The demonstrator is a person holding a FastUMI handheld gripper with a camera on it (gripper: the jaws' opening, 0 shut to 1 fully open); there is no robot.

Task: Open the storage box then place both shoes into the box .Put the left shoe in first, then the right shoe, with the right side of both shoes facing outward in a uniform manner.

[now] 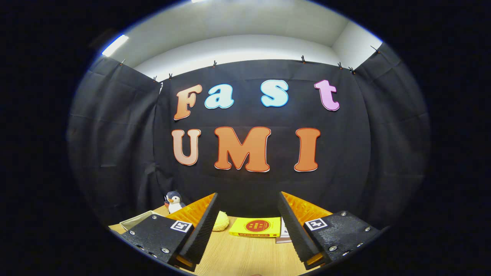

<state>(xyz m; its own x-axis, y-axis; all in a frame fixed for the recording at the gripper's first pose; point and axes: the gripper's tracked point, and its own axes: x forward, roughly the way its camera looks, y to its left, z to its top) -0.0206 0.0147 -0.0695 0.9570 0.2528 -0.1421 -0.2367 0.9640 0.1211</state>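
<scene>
tool (pixel 248 220) spread, empty | yellow book (pixel 255 227) ahead on table (pixel 245 255) | penguin toy (pixel 174 201) beyond

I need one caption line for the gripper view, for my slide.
Open tool above light wooden table; beyond it, flat yellow book, round yellow lump, small plush penguin.

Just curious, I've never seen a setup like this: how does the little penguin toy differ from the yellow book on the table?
The penguin toy stands upright, while the yellow book lies flat. The penguin is grey and white and looks soft; the book is yellow with a red circle and flat-sided. The penguin sits beyond the left finger; the book lies ahead between the open jaws of the gripper. Both rest on the wooden table.
</scene>
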